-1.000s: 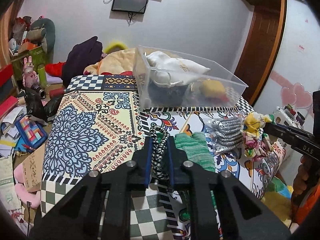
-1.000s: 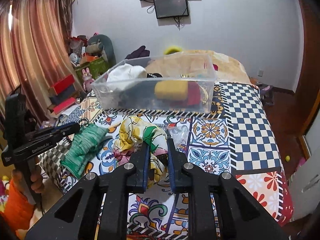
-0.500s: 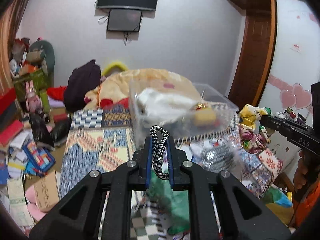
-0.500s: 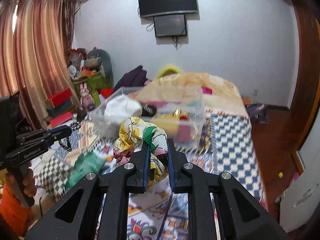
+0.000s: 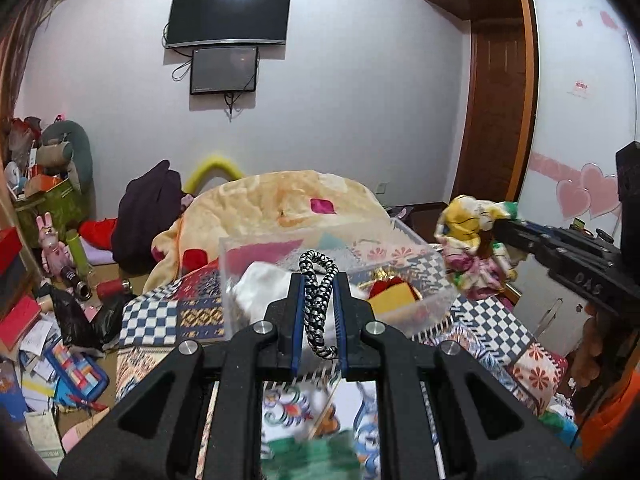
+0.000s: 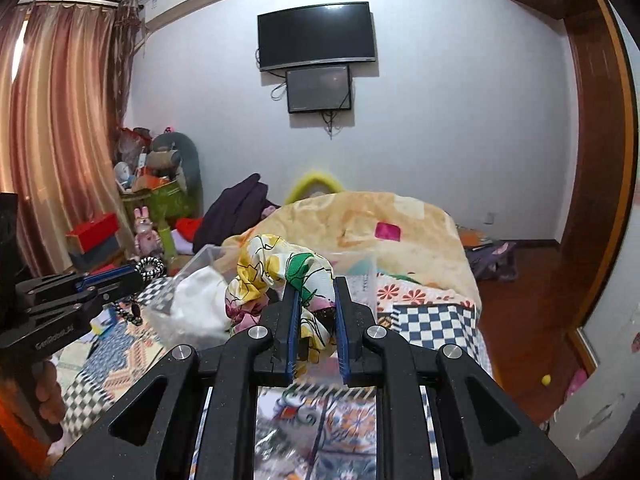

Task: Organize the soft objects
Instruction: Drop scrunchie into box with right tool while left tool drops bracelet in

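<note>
Left hand-held gripper: pinching braided cord. Right hand-held gripper: pinching floral cloth. Clear bin on bed.

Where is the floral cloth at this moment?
The floral cloth is clamped in the right gripper, in front of the clear bin.

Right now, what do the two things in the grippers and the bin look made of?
Black-and-white loop: braided cord or elastic, judging by its woven, matte strands. Floral bundle: thin, slightly shiny printed fabric, crumpled in soft folds. Bin: clear rigid plastic, contents visible through its walls.
</note>
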A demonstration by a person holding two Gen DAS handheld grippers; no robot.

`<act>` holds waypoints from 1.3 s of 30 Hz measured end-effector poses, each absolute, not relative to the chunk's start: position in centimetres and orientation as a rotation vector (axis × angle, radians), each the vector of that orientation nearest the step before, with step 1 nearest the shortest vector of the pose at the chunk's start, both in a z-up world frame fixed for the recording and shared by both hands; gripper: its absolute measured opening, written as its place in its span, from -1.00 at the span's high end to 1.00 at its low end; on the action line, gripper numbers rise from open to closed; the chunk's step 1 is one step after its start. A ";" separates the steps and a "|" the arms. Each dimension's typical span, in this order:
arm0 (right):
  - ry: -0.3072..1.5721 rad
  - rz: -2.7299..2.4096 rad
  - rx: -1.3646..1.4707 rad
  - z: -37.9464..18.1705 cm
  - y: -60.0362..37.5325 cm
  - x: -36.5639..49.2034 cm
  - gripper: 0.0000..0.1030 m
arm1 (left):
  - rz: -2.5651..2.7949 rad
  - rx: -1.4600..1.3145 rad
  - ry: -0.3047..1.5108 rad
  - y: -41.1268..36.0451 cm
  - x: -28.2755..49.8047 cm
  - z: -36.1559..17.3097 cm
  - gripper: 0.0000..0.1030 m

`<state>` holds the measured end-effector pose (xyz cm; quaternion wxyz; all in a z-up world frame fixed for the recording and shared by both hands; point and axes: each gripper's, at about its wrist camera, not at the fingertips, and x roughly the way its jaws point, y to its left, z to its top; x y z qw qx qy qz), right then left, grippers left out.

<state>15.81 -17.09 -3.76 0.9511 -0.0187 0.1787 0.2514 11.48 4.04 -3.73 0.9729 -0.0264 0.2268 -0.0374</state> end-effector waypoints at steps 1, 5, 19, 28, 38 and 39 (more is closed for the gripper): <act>0.371 0.504 -0.039 -3.9 -16.8 16.4 0.72 | -0.078 -0.051 0.460 3.8 11.9 -3.7 0.75; 0.396 0.486 -0.035 -4.5 -16.4 17.5 0.72 | -0.099 -0.050 0.478 2.9 14.0 -3.7 0.75; 0.505 0.478 -0.110 -7.3 -14.1 20.8 0.72 | -0.141 -0.102 0.639 1.7 20.8 -8.0 0.75; 0.571 0.488 -0.155 -8.5 -13.5 21.6 0.70 | -0.146 -0.090 0.695 1.1 21.3 -9.4 0.47; 0.555 0.530 -0.183 -7.9 -14.0 19.7 0.13 | -0.141 -0.050 0.660 1.0 18.9 -8.6 0.12; 0.549 0.532 -0.180 -7.8 -14.1 19.4 0.09 | -0.143 -0.053 0.656 1.1 18.5 -8.5 0.11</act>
